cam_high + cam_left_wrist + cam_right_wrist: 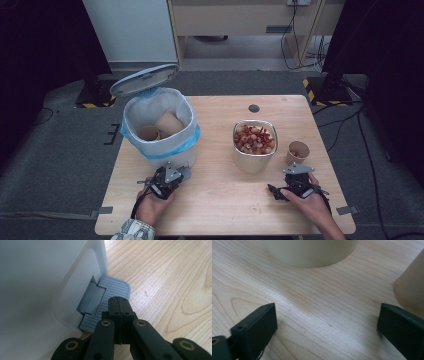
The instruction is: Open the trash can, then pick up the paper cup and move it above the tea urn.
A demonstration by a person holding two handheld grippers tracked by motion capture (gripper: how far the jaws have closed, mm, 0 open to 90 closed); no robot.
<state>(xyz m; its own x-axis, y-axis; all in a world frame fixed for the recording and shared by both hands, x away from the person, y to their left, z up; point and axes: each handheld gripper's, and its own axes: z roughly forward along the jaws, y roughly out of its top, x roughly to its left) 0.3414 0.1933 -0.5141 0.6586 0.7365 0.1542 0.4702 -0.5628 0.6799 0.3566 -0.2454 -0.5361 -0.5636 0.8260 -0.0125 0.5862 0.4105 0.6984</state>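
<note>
I had the left gripper [119, 305], jaws pressed together, on the bin's pedal [112, 293]. Best to push straight down, w/ lid [144, 79] up. Right gripper [325, 326] spread, w/ nothing in it.

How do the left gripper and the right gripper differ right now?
The left gripper has its jaws shut together, while the right gripper has them wide apart. The left gripper presses on the bin's grey pedal; the right gripper sits near the small paper cup, holding nothing. Both are hand-held, low over the wooden table.
</note>
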